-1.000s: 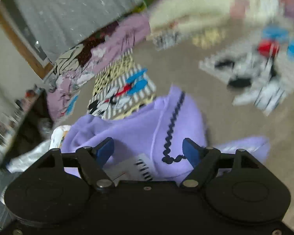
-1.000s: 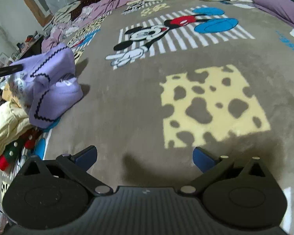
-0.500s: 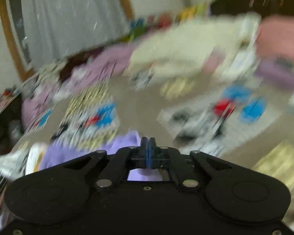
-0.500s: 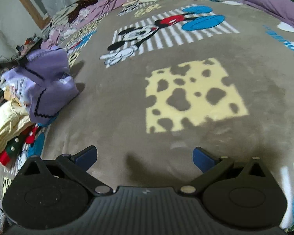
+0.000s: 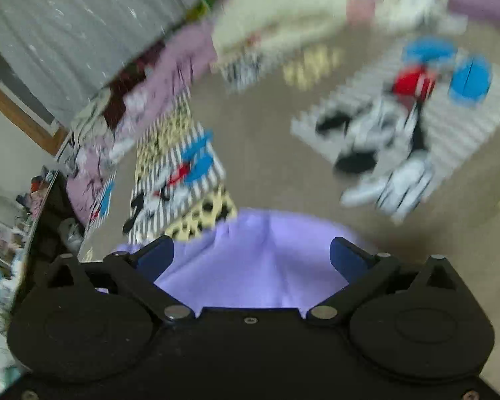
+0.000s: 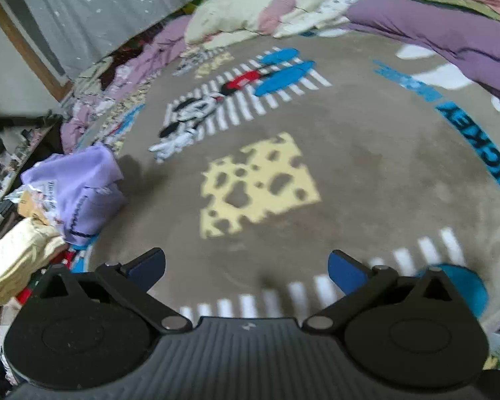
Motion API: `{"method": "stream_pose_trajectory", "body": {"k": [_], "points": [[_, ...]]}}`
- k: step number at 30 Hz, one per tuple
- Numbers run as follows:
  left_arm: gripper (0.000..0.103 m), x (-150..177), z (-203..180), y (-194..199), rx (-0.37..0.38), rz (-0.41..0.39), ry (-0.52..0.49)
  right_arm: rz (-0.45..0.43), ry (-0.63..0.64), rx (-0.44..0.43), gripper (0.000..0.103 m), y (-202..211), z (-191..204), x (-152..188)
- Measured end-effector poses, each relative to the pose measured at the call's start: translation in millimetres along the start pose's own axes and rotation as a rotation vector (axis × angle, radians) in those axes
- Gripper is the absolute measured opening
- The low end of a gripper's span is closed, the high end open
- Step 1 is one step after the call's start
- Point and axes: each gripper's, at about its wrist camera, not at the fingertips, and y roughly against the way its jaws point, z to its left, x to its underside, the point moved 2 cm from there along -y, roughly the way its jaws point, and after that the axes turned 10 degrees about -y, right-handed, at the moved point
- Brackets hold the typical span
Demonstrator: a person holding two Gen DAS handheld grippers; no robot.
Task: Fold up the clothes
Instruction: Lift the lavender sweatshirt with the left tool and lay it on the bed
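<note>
Two claws stand spread and empty. Left claw [image 5: 251,258], jaws opening, hangs directly over the lilac garment [image 5: 250,260], nearer than right claw [image 6: 246,268]; the garment lies bunched on the carpet [image 6: 366,173], far left of the right claw.

The left gripper [image 5: 251,260] is opening again after clamping fully shut half a second ago, its blue pads now standing wide over the lilac garment [image 5: 256,260] without pressing it. The right gripper [image 6: 246,268] is drifting across the cartoon blanket [image 6: 366,166], so the cheese print [image 6: 256,183] is sliding leftward and blue lettering [image 6: 476,140] is coming into view
</note>
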Motion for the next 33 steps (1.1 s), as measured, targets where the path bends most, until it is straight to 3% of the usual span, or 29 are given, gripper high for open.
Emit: {"method": "stream_pose_trajectory", "body": {"k": [4, 6, 7, 8, 10, 15, 25, 29, 33], "points": [[0.102, 11.7, -5.2, -71.7, -0.1, 0.15, -0.13, 0.02, -0.034, 0.042, 0.103, -9.1, -20.5, 0.9], [0.101, 20.8, 3.3, -96.0, -0.084, 0.202, -0.123, 0.03, -0.048, 0.069, 0.103, -14.5, -30.7, 0.8], [0.072, 26.6, 3.9, -100.7, -0.057, 0.217, -0.118, 0.035, -0.057, 0.077, 0.103, -17.4, -35.0, 0.5], [0.022, 32.4, 4.5, -105.4, -0.031, 0.233, -0.113, 0.04, -0.065, 0.084, 0.103, -20.1, -39.0, 0.5], [0.007, 43.6, 5.7, -113.8, 0.019, 0.26, -0.104, 0.051, -0.079, 0.09, 0.103, -27.7, -44.4, 0.0], [0.004, 31.2, 24.7, -48.0, 0.045, 0.031, 0.085, 0.058, -0.049, 0.081, 0.103, -39.4, -37.1, 0.4], [0.004, -103.7, 95.4, 143.6, 0.16, -0.567, 0.396, 0.03, -0.028, 0.013, 0.103, -10.6, -10.1, 2.8], [0.004, -106.2, 73.1, 177.8, 0.23, -0.654, 0.319, -0.024, -0.022, 0.01, 0.103, 16.8, -6.7, -4.1], [0.004, -37.2, 10.6, 184.1, 0.368, -0.674, 0.231, -0.069, -0.033, 0.015, 0.103, 41.1, -15.8, -11.1]]}}
